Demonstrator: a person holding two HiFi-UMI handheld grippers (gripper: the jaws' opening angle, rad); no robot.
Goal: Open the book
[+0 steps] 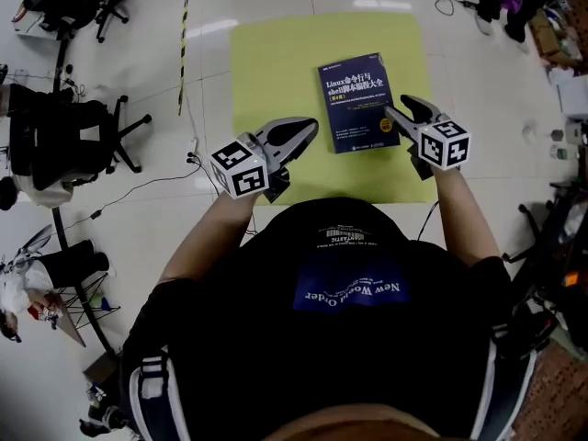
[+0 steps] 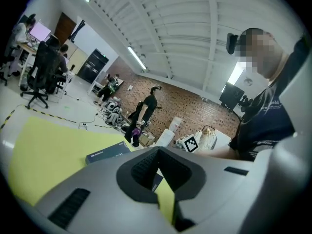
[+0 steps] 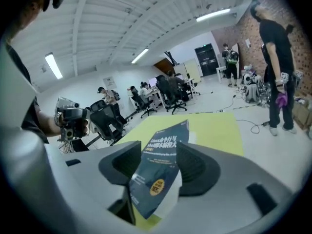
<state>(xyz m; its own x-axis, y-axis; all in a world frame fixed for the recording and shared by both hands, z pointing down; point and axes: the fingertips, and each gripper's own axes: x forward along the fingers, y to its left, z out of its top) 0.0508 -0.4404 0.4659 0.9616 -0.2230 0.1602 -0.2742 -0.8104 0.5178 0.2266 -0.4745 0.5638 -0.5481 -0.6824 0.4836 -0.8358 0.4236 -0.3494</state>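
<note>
The closed book (image 1: 356, 101) lies on a yellow mat (image 1: 276, 72). Your right gripper (image 1: 397, 107), jaws spread at the book's right edge, may catch pages along with the cover. It may also push the book, since your left gripper (image 1: 310, 129), jaws pressed together near the book's left corner, pins nothing.

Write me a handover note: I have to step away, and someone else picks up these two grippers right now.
Left gripper: shut, empty, over the yellow mat, just left of the book.
Right gripper: jaws apart at the book's right edge as the head view shows it. The book shows between them but is not clamped.
Book: flat on the mat, cover up, closed.
Done: nothing on the book yet.
Left: probably catch the cover's edge with the right gripper and swing it open; the left could steady the book.
</note>
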